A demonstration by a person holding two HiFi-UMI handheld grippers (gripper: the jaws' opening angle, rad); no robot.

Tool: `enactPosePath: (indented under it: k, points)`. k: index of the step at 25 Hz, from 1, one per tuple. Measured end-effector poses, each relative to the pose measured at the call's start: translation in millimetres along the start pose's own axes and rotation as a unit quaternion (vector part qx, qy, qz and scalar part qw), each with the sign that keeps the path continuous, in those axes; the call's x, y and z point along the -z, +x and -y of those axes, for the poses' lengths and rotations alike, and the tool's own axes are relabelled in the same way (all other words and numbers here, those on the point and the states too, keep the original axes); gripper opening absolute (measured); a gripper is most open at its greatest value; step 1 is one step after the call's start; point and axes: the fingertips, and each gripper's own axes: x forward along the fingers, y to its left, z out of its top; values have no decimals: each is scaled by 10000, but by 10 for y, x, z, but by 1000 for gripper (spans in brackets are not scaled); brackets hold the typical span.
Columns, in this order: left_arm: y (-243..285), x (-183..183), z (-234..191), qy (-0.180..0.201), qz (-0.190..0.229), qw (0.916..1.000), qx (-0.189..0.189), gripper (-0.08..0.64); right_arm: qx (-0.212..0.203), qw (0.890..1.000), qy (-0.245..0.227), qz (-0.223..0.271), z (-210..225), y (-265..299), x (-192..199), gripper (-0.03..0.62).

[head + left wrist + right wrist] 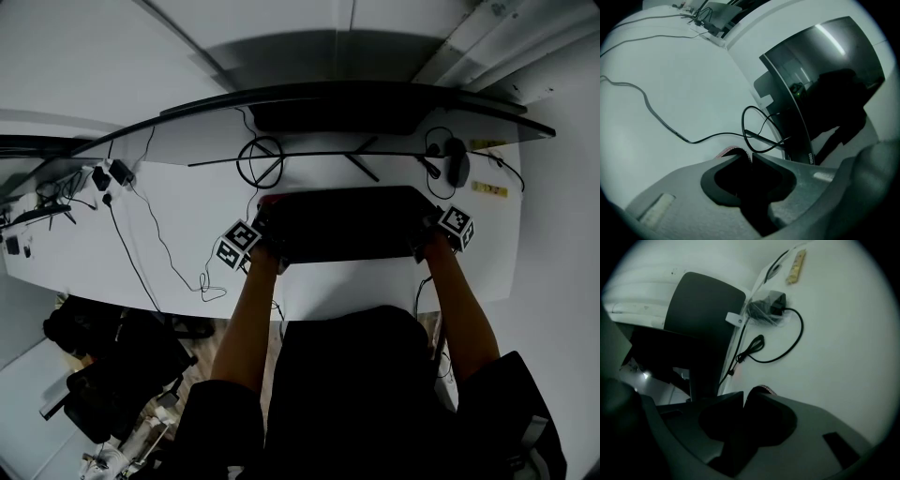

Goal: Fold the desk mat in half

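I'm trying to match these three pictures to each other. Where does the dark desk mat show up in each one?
Head view: the desk mat, a dark slab at centre.
Left gripper view: only its reddish edge, low centre at the jaw tips.
Right gripper view: the same kind of edge, again at the jaw tips.
Shared landmark: the curved monitor behind it.
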Motion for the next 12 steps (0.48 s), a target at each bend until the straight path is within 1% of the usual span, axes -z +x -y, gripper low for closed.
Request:
enactPosePath:
  k: [2, 4, 7, 9, 12]
  points:
    - [-32, -6, 86, 134, 17, 9996, 242, 91, 25, 9998, -94, 176, -40, -30, -54, 106]
    - [-77, -46, 159, 277, 68, 9987, 426, 177, 31, 9993, -282, 262, -88, -57, -76, 142]
    - [-156, -128, 185, 431, 150, 9977, 505, 185, -36, 9979, -543, 359, -160, -148, -124, 149]
    - [-218, -149, 196, 554, 121, 9968, 560, 185, -58, 9970, -573, 513, -193, -269, -200, 153]
    - [-343, -64, 267, 837, -163, 9933, 774, 185, -56, 9951, -637, 748, -238, -521, -304, 153]
